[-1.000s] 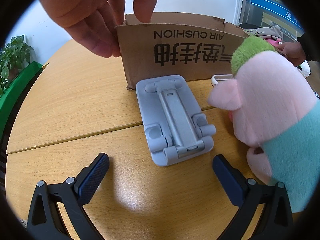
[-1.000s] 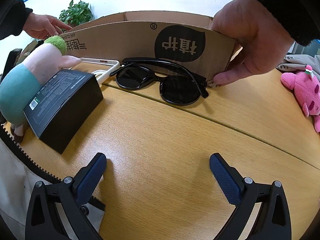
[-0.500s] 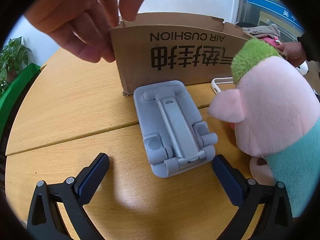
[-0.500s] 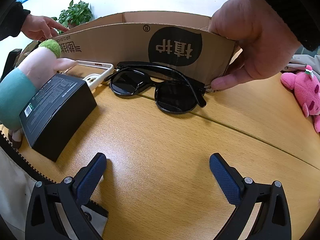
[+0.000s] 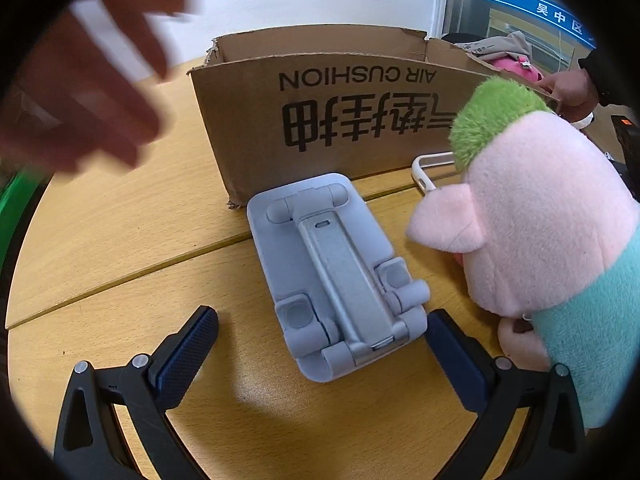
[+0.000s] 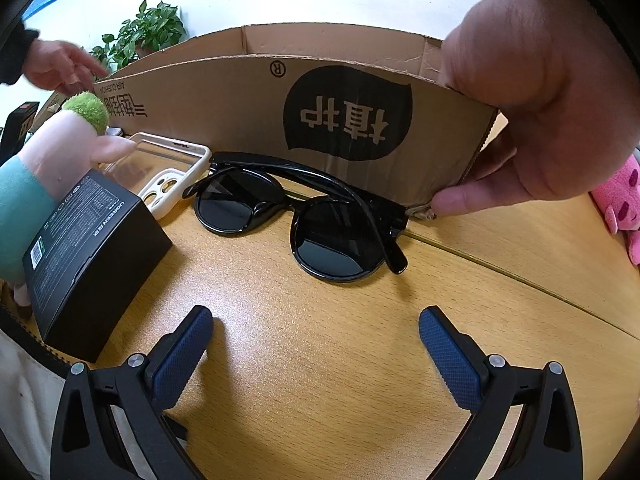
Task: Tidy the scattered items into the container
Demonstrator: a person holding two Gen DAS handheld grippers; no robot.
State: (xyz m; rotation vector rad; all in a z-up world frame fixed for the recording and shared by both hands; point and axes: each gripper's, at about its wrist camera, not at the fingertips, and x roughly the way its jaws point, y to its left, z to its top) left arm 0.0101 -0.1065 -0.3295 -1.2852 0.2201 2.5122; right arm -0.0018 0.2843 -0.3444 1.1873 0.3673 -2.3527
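An open cardboard box [image 5: 320, 112] printed AIR CUSHION stands on the wooden table, and it shows again as the box [image 6: 240, 104] in the right wrist view. A grey folding phone stand [image 5: 336, 272] lies flat before it, its near end between the fingers of my open left gripper [image 5: 322, 352]. A pink plush with green hair and a teal body [image 5: 552, 240] leans at the right. Black sunglasses [image 6: 296, 216] rest against the box front, just beyond my open right gripper [image 6: 316, 348]. A black carton [image 6: 88, 256] and a clear phone case [image 6: 160, 172] lie to the left.
A person's hand [image 6: 536, 112] holds the box's right corner. Another hand [image 5: 80, 92], blurred, hovers left of the box. A pink plush toy [image 6: 624, 208] lies at the far right. A potted plant [image 6: 148, 32] stands behind the table [image 6: 320, 360].
The hand at the box's left corner let go and pulled away to the left. The box slid toward me, pushing the sunglasses and stand closer. Both grippers stayed open.
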